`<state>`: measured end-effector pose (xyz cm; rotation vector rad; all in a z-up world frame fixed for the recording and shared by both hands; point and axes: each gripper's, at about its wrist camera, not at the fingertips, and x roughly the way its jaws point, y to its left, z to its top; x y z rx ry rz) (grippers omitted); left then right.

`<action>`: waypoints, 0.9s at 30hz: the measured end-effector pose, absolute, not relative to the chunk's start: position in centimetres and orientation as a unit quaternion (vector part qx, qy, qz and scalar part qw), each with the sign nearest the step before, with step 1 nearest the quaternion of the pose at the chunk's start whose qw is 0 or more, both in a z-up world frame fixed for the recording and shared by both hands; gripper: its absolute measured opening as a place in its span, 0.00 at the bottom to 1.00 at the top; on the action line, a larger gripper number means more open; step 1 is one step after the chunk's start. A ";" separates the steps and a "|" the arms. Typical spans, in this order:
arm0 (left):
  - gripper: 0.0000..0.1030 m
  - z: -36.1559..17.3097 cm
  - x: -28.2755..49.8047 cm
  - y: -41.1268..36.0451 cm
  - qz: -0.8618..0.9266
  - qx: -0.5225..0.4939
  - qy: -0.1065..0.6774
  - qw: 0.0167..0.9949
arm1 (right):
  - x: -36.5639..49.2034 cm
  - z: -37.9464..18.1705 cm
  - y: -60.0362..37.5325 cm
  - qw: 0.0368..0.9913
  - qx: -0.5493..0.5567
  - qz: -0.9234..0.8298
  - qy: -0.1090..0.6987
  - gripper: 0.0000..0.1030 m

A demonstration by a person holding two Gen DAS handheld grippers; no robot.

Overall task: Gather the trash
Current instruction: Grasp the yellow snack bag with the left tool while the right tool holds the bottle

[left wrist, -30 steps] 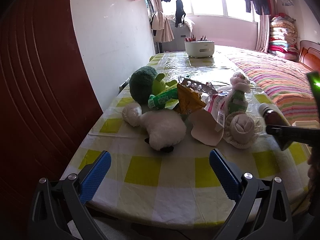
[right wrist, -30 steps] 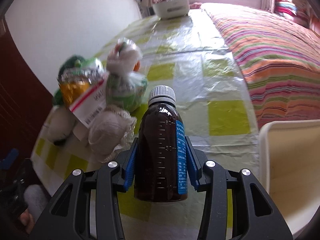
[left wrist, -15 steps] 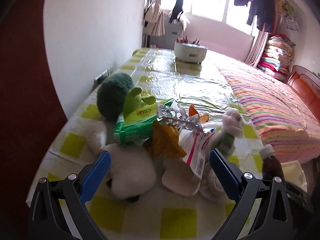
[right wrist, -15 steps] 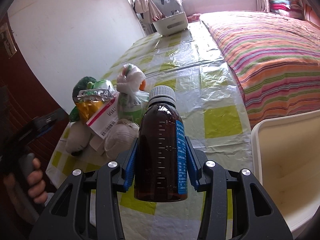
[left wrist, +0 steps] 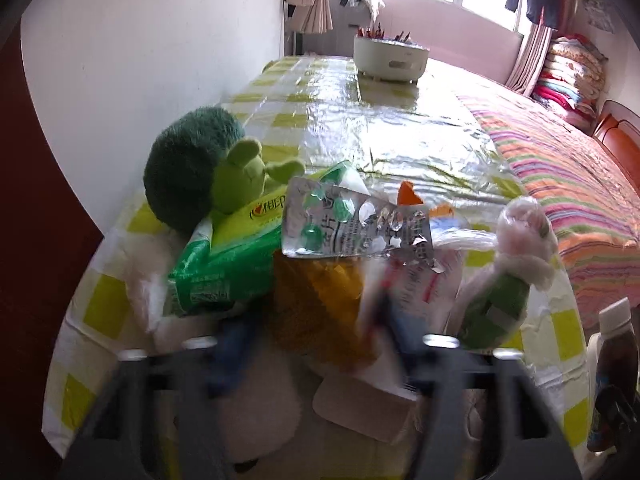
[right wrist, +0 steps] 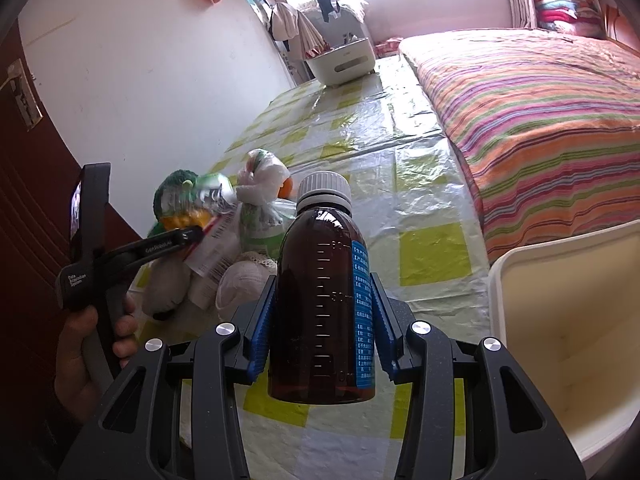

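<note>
My right gripper [right wrist: 323,320] is shut on a brown medicine bottle [right wrist: 322,292] with a white cap, held upright above the table's near edge, left of a white bin [right wrist: 568,320]. The bottle also shows in the left wrist view [left wrist: 614,364]. My left gripper [left wrist: 316,344] is blurred by motion, open, its jaws around an orange-yellow wrapper [left wrist: 320,296] in a trash pile. A foil blister pack [left wrist: 352,224], a green tissue packet [left wrist: 224,256] and a tied plastic bag [left wrist: 512,256] lie in the pile.
A green plush toy [left wrist: 200,164] and a white plush [left wrist: 256,400] sit by the pile on the checked tablecloth [left wrist: 384,128]. A white pot [left wrist: 390,58] stands at the far end. A striped bed [right wrist: 520,96] runs along the right. A wall is on the left.
My left gripper has pushed forward and down into the trash pile, its fingers now around the wrapper. My right gripper has lifted slightly with the bottle still held.
</note>
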<state>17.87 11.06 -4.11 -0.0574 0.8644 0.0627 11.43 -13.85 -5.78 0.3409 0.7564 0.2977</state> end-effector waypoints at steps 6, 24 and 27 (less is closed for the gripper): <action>0.33 -3.1 17.2 11.4 0.027 -0.047 0.385 0.921 | 11.1 -5.7 -14.9 0.908 0.173 0.133 0.357 0.41; 0.33 3.9 10.4 4.9 -0.128 -0.070 0.281 0.949 | 10.0 -4.5 -16.7 0.935 0.168 0.081 0.302 0.41; 0.33 3.9 9.5 2.4 -0.153 -0.045 0.272 0.949 | 9.5 -4.4 -17.9 0.939 0.166 0.064 0.293 0.41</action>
